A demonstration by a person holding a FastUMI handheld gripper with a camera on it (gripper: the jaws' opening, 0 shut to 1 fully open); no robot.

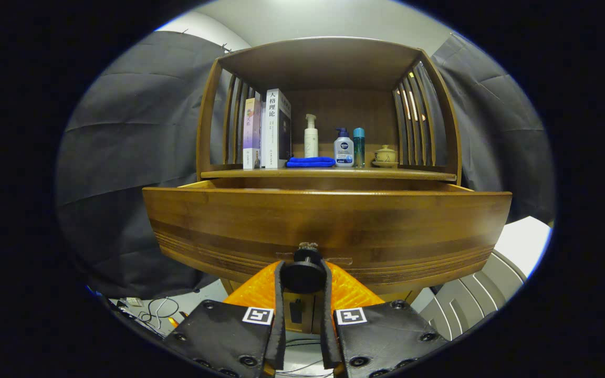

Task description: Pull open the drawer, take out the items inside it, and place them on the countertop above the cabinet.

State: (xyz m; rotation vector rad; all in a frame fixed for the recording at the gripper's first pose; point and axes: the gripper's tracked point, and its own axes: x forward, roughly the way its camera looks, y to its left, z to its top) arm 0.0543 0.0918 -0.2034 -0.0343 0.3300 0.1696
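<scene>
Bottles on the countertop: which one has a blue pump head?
The middle bottle, white-bodied, between the taller white pump bottle and the slim teal bottle. The hand-held gripper is shut on the drawer knob.

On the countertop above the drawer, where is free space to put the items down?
Bare wood lies along the countertop front edge and right of the teacup. From the books to the bottles it is crowded. The gripper jaws are shut on the drawer knob.

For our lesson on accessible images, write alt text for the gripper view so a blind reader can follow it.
The gripper is shut on the round knob of a wooden drawer that is pulled partly open. On the countertop above stand books, a folded blue cloth, three bottles and a small lidded cup.
</scene>
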